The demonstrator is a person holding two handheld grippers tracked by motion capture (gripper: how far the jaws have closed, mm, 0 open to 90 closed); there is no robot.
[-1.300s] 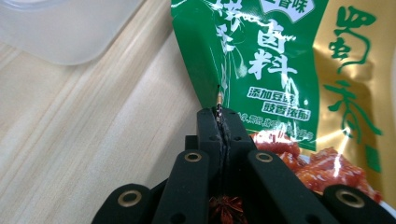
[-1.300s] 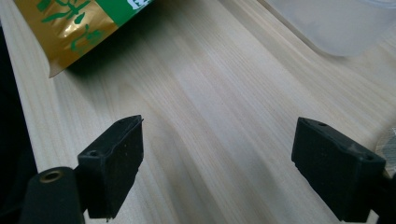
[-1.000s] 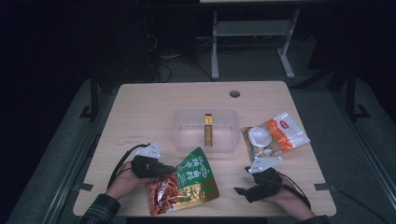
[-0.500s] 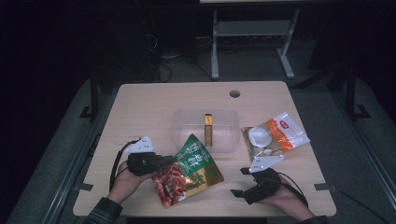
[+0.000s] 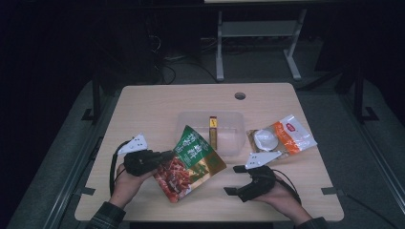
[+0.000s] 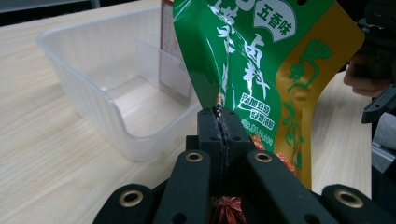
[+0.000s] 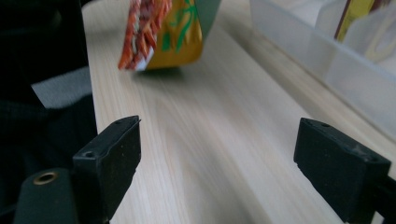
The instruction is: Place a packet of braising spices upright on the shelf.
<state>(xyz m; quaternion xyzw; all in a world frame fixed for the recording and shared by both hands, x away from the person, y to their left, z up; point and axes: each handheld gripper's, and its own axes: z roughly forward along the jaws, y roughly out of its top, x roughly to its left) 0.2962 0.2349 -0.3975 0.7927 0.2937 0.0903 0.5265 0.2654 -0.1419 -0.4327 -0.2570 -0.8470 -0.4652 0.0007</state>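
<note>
The left gripper (image 5: 165, 156) sits at about eight o'clock on the table (image 5: 153, 107), its jaws pinched tight on the edge of the green and yellow seasoning pouch (image 5: 191, 162) — in the left gripper view the two black jaws meet with only the thin seam of the pouch (image 6: 261, 60) between them. The pouch hangs tilted off the wood, its red lower end toward six o'clock and its green top leaning toward the clear plastic bin (image 5: 224, 138) at the table's centre; in the high view the top corner overlaps the bin's near rim, though whether it touches I cannot tell.

The right gripper (image 5: 234, 180) lies at about five o'clock, low over the tabletop, with its jaws wide apart and nothing between them — in the right gripper view bare wood shows between the two black pads (image 7: 109, 154), and the pouch's lower end (image 7: 163, 37) hangs just beyond them.

Inside the bin a narrow yellow and brown packet (image 5: 213, 132) stands upright against a divider. At three o'clock, just beside the bin, lies an orange and white snack bag (image 5: 286, 136)
</note>
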